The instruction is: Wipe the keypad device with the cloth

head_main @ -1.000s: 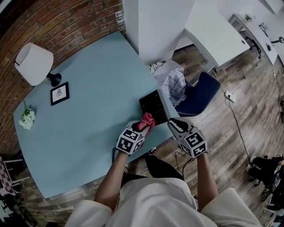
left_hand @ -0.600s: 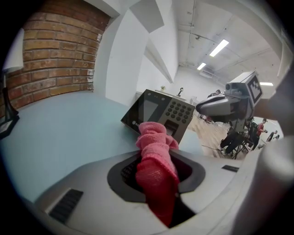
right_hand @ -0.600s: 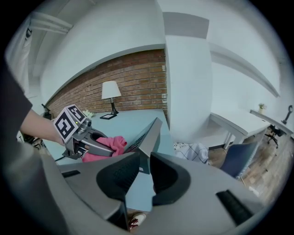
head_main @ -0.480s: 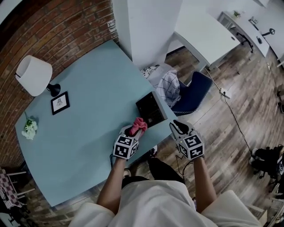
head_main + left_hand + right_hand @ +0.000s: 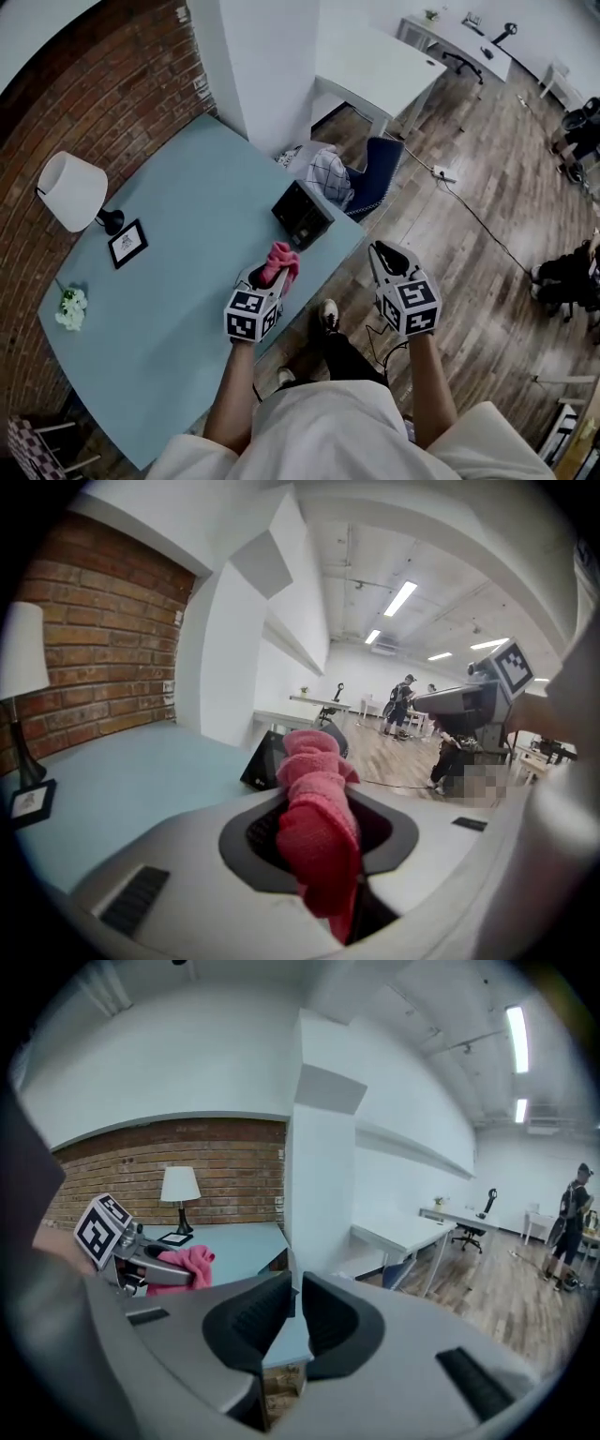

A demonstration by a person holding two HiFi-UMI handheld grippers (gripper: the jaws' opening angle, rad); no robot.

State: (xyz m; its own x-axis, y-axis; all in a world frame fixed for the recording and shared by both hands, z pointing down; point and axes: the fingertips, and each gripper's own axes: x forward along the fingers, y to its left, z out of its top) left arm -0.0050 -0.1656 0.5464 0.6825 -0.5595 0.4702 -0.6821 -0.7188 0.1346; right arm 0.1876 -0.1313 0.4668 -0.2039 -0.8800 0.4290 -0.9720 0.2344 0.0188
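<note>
Now, blue table [image 5: 159,262]. Black keypad [image 5: 302,214] near its far right corner. Right hand-held gripper [image 5: 386,253] off table edge, above floor, jaws together, nothing between. Left hand-held gripper [image 5: 266,277] above table's near edge, short of keypad, clamped on pink cloth [image 5: 281,260]: bunched, poking past jaws, clear of keypad.

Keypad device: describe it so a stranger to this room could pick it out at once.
Start at the light blue table and go to its end by the white column and blue chair. The keypad device sits there: a small black box, alone at that end, while the lamp, framed picture and flowers stand at the far end.
</note>
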